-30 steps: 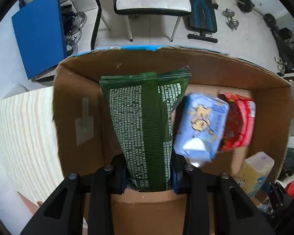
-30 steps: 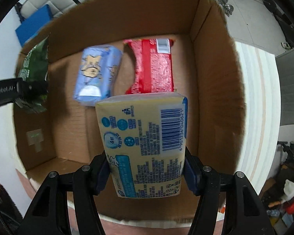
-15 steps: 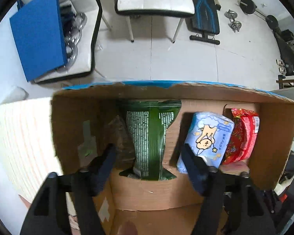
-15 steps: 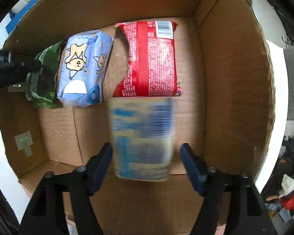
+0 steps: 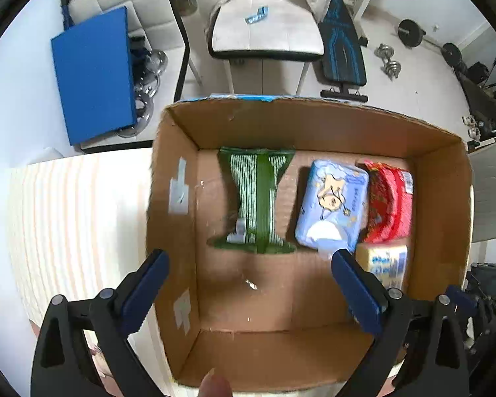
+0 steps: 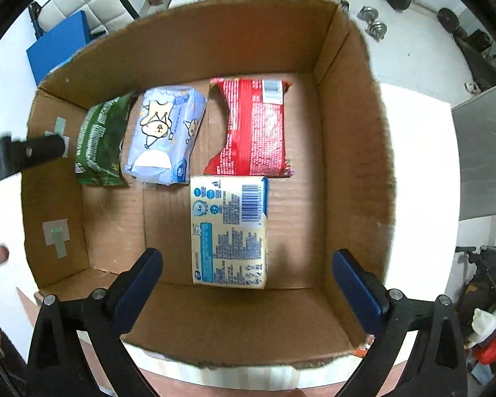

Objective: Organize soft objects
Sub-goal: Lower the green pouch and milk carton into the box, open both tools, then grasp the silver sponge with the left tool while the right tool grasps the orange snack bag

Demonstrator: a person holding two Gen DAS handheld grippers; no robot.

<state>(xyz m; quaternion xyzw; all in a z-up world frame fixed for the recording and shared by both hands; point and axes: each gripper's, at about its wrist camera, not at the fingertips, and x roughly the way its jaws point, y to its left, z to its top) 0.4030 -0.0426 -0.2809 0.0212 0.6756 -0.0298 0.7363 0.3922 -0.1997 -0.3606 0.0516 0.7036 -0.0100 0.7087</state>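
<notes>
An open cardboard box [image 5: 178, 178] [image 6: 353, 165] holds several soft packs. A green pack [image 5: 256, 198] [image 6: 99, 142] lies at the back left. A light blue tissue pack [image 5: 334, 203] [image 6: 163, 132] lies beside it, then a red pack [image 5: 388, 205] [image 6: 254, 129]. A pale yellow tissue pack [image 6: 229, 231] [image 5: 387, 261] lies on the box floor in front of the red one. My left gripper [image 5: 248, 281] is open and empty above the box's near left side. My right gripper [image 6: 248, 278] is open and empty above the near edge, just behind the yellow pack.
The box stands on a pale striped tabletop [image 5: 66, 215] [image 6: 416, 165]. Beyond it are a white chair [image 5: 268, 29], a blue board [image 5: 92, 79], a weight bench [image 5: 340, 53] and dumbbells [image 5: 390, 63] on the floor. The left gripper's body [image 6: 16, 155] reaches over the box's left wall.
Both grippers opened. The green pack dropped from the left gripper and the yellow pack from the right gripper onto the box floor. Both grippers then drew back and up.
</notes>
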